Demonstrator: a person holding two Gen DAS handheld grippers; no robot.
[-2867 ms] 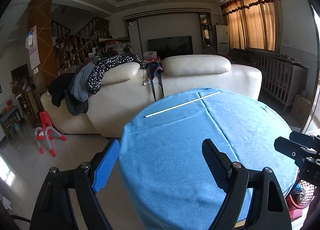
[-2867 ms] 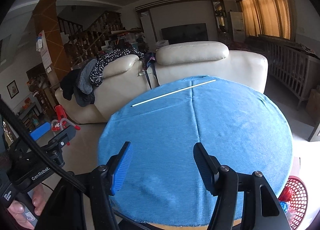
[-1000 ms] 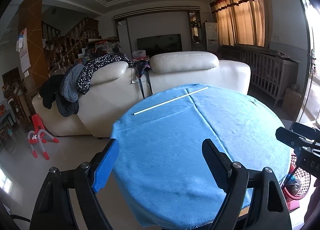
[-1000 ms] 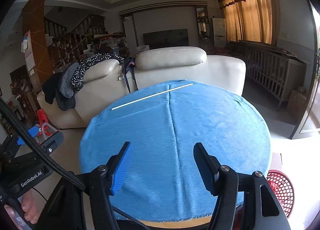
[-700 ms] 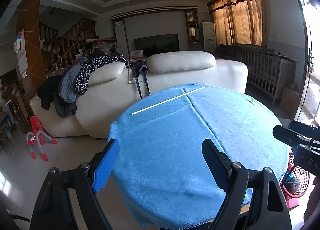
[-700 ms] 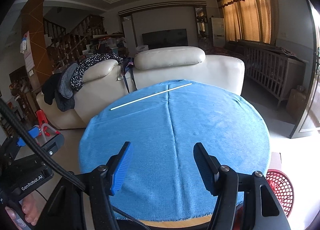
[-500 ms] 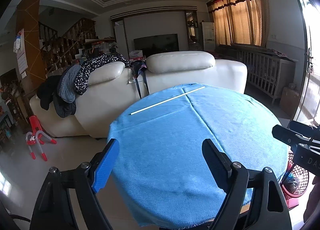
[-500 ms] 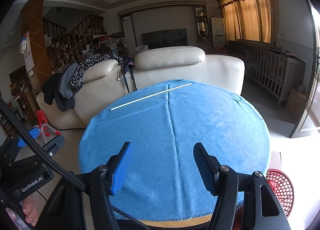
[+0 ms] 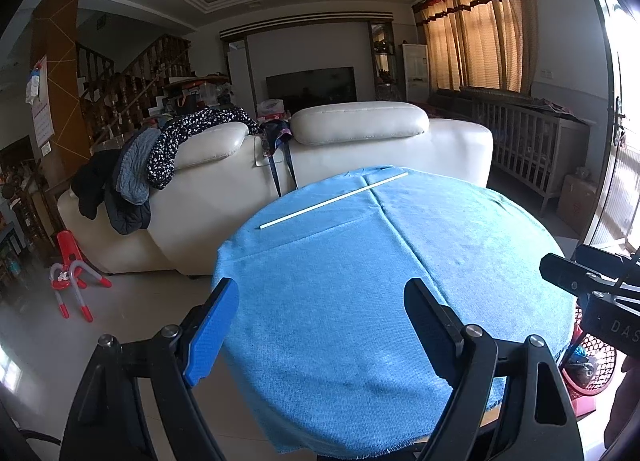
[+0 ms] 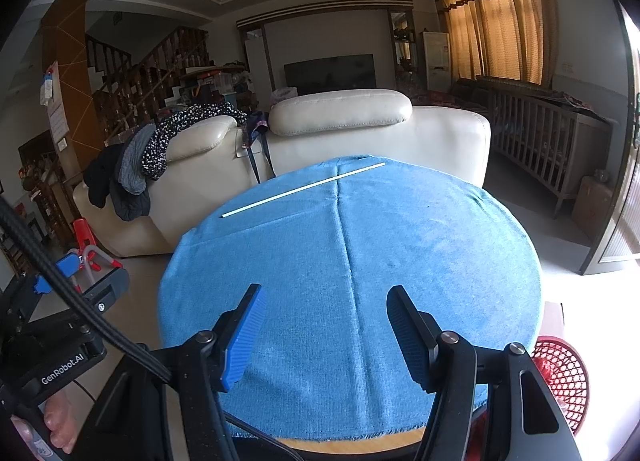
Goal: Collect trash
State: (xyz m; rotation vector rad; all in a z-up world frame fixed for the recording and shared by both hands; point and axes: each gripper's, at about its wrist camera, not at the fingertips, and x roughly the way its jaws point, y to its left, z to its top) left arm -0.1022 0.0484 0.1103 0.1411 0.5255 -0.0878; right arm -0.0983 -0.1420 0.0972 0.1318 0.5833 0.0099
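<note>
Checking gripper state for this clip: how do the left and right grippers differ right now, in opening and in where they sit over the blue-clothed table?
The left gripper stands wider open than the right gripper. The left gripper sits over the table's left edge, one finger over the floor; the right gripper sits nearer the middle, both fingers over cloth. Shared: both are empty, pointing towards the white stick at the far side.

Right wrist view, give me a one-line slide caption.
Open right gripper poised over blue tablecloth; thin white stick at far edge, red basket beside.
</note>
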